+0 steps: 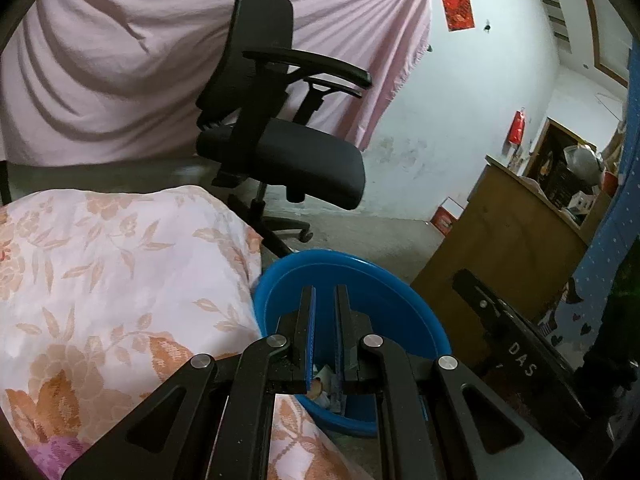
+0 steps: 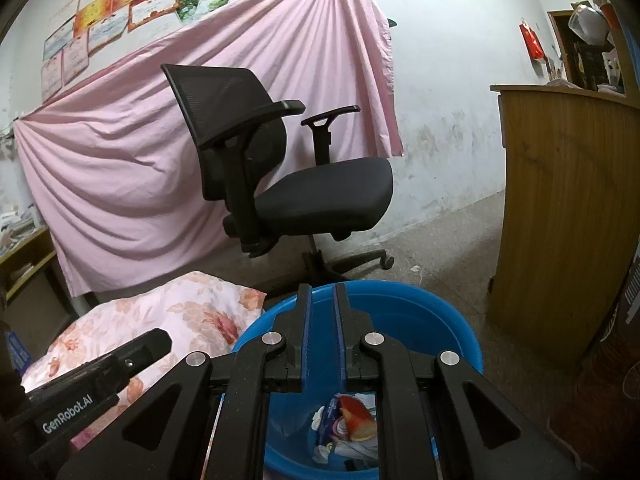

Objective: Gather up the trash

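Observation:
A blue plastic basin [image 1: 360,268] stands on the floor beside the bed, and both grippers hang over it. Crumpled wrappers [image 2: 348,428] lie on its bottom, red, white and blue; in the left wrist view only a scrap of this trash [image 1: 322,390] shows, low between the fingers. My left gripper [image 1: 324,292] is shut with nothing between its blue pads. My right gripper [image 2: 322,290] is likewise shut and empty. Each wrist view catches the other tool's black body: the right one [image 1: 520,360] and the left one [image 2: 100,380].
A floral quilt [image 1: 120,280] covers the bed left of the basin. A black office chair [image 2: 320,196] stands behind it before a hung pink sheet [image 2: 120,152]. A wooden cabinet [image 2: 560,220] rises close on the right. Bare concrete floor lies between chair and cabinet.

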{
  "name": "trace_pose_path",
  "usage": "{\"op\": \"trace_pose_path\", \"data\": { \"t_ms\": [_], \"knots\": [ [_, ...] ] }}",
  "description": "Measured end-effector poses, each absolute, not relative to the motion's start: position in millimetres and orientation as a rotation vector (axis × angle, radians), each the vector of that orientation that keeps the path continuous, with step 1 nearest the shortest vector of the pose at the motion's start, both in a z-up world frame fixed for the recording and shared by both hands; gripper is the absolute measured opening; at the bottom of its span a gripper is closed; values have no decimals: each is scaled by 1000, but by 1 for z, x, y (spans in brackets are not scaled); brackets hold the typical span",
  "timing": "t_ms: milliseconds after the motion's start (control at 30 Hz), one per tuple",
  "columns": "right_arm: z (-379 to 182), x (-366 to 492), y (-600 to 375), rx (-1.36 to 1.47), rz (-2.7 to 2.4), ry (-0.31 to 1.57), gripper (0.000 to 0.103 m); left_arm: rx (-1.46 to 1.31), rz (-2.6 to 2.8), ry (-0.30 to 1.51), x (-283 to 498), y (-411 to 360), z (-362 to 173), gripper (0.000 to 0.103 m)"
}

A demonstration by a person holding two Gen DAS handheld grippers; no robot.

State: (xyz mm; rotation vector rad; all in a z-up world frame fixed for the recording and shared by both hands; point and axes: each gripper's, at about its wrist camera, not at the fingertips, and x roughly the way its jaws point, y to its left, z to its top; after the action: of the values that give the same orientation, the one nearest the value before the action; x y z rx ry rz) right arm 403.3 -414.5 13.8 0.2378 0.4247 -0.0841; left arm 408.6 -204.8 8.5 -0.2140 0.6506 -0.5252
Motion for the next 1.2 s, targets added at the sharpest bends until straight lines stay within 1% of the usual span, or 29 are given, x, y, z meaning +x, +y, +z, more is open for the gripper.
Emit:
{"op": "trace_pose_path", "data": {
  "t_ms": [567, 633, 700, 767, 800, 900, 967, 1067, 1100, 1167, 1200],
  "knots": [
    [14, 402, -412, 207, -84, 428, 9, -206, -473, 643, 406, -192, 14, 6],
    [16, 401, -410, 201, -88, 430, 11, -193, -462, 641, 404, -189, 16, 8],
    [18, 399, -409, 195, -90, 427, 15, -182, -453, 634, 402, -185, 18, 13],
    [21, 396, -409, 196, -88, 415, 23, -173, -444, 620, 397, -179, 21, 27],
    [23, 393, -409, 197, -86, 408, 26, -172, -438, 609, 394, -175, 23, 29],
    [31, 387, -406, 180, -82, 388, 26, -171, -424, 597, 387, -165, 27, 31],
    [35, 382, -405, 181, -78, 378, 26, -186, -408, 593, 382, -157, 29, 41],
    [38, 373, -404, 179, -77, 372, 28, -212, -387, 588, 374, -145, 30, 46],
    [39, 370, -404, 181, -77, 372, 31, -216, -381, 589, 371, -142, 31, 47],
    [40, 361, -404, 188, -78, 367, 38, -211, -369, 588, 364, -138, 33, 56],
    [41, 357, -405, 193, -77, 362, 44, -205, -364, 585, 361, -137, 35, 58]
  ]
}}
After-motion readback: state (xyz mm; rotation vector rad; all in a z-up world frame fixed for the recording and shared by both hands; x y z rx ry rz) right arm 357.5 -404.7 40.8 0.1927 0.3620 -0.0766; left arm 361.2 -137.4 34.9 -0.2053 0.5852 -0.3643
